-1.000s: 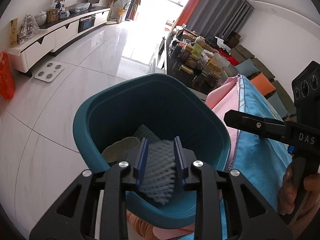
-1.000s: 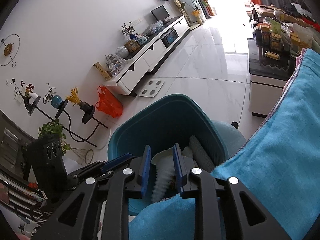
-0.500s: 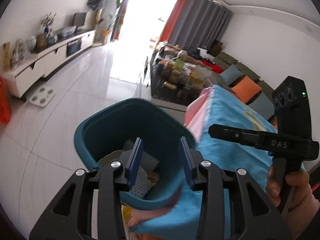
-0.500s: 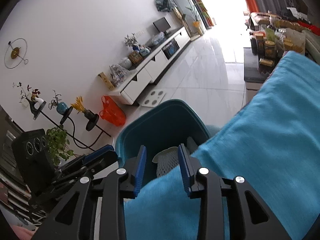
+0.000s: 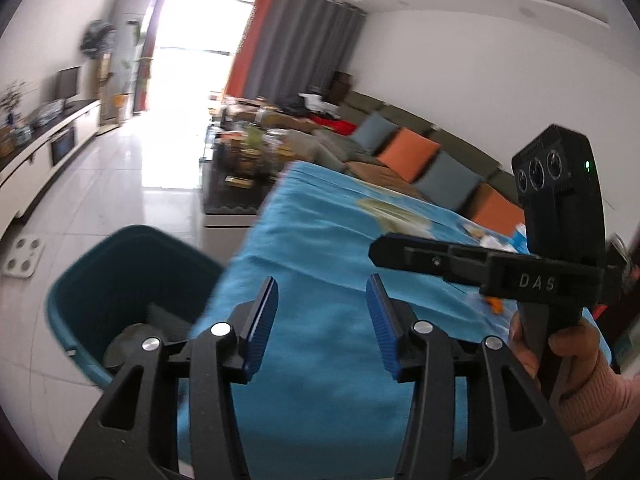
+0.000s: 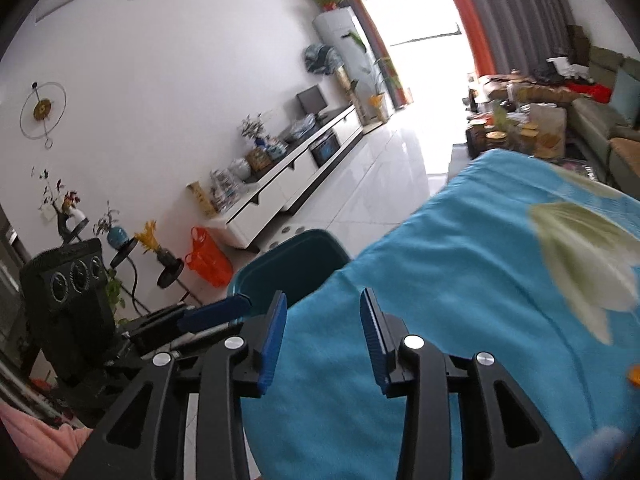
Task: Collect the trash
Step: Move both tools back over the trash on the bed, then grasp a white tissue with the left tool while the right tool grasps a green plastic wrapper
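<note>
Teal bin [image 5: 120,276] upright, mouth up, beside cloth [image 5: 320,280]

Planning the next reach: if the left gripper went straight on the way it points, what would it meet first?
Most likely the blue cloth over the table: it fills the gap between the open, empty fingers. The bin lies off to the left.

Tabletop [image 5: 320,360]: covered by a blue cloth [image 6: 460,280] with a pale leaf print; small scraps, blurred, lie at its far right end. Floor [image 5: 120,184]: pale glossy tiles, bearing a teal bin [image 5: 120,264] just beside the tabletop's edge and a white scale [image 5: 22,258] farther off.
</note>
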Demonstrator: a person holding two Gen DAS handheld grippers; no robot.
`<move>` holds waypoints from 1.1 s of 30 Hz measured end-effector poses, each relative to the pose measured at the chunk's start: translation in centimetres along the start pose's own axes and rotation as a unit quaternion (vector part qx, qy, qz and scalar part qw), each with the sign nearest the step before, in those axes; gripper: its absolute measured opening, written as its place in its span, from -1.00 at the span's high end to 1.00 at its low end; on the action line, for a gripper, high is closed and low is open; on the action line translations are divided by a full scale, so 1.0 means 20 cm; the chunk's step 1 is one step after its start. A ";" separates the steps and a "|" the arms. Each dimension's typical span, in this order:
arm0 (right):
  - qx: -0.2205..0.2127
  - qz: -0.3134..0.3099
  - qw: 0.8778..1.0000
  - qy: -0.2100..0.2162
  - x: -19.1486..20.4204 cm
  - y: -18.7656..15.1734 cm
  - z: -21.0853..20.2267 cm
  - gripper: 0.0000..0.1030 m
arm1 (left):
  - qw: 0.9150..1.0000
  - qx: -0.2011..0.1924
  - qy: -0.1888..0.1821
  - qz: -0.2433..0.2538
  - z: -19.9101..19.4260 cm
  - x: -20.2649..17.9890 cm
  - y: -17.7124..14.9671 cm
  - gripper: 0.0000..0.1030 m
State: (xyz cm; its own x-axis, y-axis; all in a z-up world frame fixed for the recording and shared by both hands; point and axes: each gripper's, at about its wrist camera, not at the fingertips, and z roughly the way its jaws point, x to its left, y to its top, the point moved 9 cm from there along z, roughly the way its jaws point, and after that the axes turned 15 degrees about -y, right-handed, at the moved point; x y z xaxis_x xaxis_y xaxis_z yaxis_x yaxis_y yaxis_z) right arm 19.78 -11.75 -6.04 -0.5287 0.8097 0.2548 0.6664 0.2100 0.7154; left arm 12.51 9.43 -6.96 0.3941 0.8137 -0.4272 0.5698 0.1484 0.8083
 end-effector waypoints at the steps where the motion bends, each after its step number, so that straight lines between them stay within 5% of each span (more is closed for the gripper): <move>1: -0.005 0.006 1.000 -0.006 -0.04 -0.01 -0.04 0.30 | 1.000 0.007 -0.009 0.007 0.04 -0.05 -0.01 0.11; 15: -0.052 0.091 0.987 -0.119 -0.67 -0.19 -0.47 0.30 | 0.989 0.082 -0.107 0.067 0.47 -0.53 -0.11 0.11; 33: -0.075 0.189 0.960 -0.190 -1.20 -0.43 -0.72 0.30 | 0.972 0.149 -0.146 0.111 0.89 -0.86 -0.12 0.13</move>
State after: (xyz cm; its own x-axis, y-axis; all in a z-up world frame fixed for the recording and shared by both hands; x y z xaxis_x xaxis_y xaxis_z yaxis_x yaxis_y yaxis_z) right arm 19.29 -40.89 -8.97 -0.0144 0.9602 0.2788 0.6751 -0.1964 0.7112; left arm 17.19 -14.96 -8.78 0.6935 0.6071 -0.3879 0.6139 -0.2162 0.7592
